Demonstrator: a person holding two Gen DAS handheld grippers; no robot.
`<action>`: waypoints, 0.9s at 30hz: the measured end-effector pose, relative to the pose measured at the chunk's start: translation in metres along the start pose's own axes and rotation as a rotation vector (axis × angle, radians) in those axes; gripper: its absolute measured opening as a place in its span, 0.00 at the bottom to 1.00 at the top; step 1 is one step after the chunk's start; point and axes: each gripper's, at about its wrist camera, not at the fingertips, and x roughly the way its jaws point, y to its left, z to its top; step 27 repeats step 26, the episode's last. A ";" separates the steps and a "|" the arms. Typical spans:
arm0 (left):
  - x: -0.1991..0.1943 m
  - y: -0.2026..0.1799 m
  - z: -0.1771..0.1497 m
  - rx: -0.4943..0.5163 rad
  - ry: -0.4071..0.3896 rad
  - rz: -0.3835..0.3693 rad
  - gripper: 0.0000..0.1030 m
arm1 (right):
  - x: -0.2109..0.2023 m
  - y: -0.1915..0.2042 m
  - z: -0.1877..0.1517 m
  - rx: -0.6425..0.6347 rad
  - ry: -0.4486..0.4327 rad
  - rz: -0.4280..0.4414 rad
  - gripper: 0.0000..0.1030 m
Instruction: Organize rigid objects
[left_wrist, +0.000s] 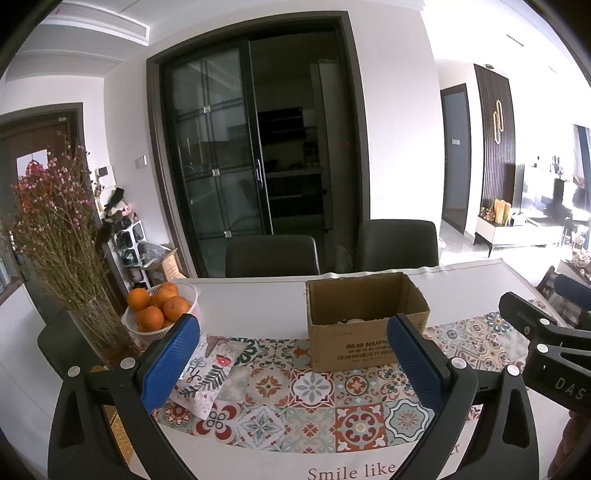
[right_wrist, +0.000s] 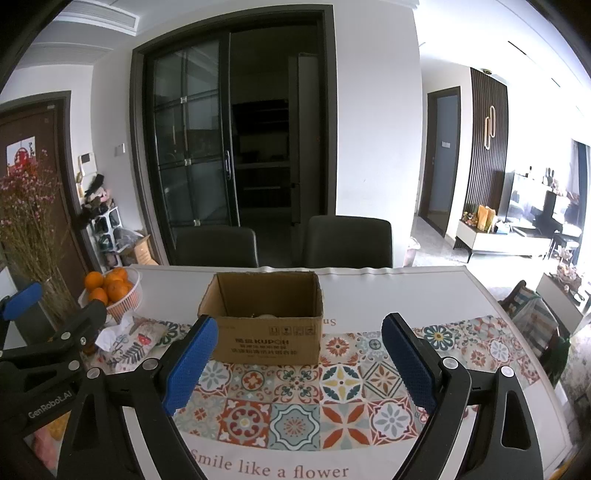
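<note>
Both wrist cams sit low over near table edge, facing far; both share open brown cardboard box (left_wrist: 365, 321) (right_wrist: 266, 321), left cam further left.

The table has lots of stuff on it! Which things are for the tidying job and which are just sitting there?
For the job:
cardboard box
left claw, open
right claw, open

Just sitting there:
basket of oranges
vase of dried flowers
patterned tissue pouch
two chairs

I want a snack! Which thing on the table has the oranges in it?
Look at the white table with the tiled runner. At its far left end, beside a glass vase of dried flowers, sits a white slatted basket. Unlike the brown cardboard box mid-table, it is round and piled with oranges.
</note>
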 end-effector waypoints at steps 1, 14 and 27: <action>0.000 0.000 0.000 0.001 0.000 -0.001 1.00 | 0.000 0.000 0.000 -0.001 0.001 0.000 0.89; 0.002 -0.001 0.002 0.000 0.002 -0.002 1.00 | 0.000 0.000 0.000 0.000 0.002 0.002 0.89; 0.005 -0.001 0.002 -0.003 0.004 -0.002 1.00 | 0.005 0.002 0.002 -0.009 0.007 0.011 0.89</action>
